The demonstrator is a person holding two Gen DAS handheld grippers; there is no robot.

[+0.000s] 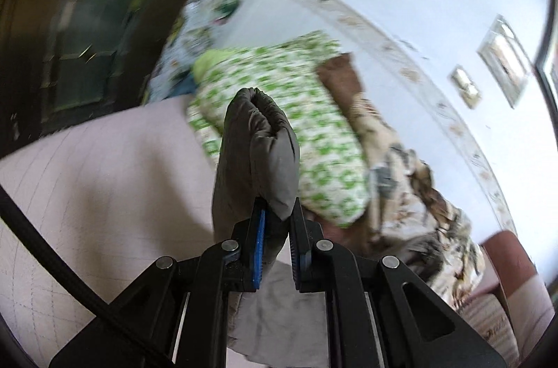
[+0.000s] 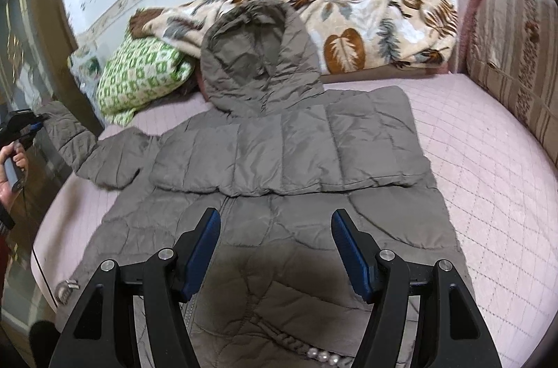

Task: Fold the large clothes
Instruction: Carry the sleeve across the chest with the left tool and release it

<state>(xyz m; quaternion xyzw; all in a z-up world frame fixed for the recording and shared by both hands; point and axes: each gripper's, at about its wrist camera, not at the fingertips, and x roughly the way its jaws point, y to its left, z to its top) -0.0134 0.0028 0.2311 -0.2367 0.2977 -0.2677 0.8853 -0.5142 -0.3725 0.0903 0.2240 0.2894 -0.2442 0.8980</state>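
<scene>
A grey quilted hooded jacket lies flat on the pink quilted bed, hood toward the wall, one sleeve folded across its chest. My left gripper is shut on the cuff of the other sleeve and holds it raised; in the right wrist view it shows at the far left with the sleeve stretched out past the bed's edge. My right gripper is open and empty, hovering over the jacket's lower front near the zipper.
A green-and-white patterned pillow and a leaf-print blanket lie along the wall behind the hood. A padded striped headboard stands at the right. A dark wooden cabinet stands beyond the bed's left side.
</scene>
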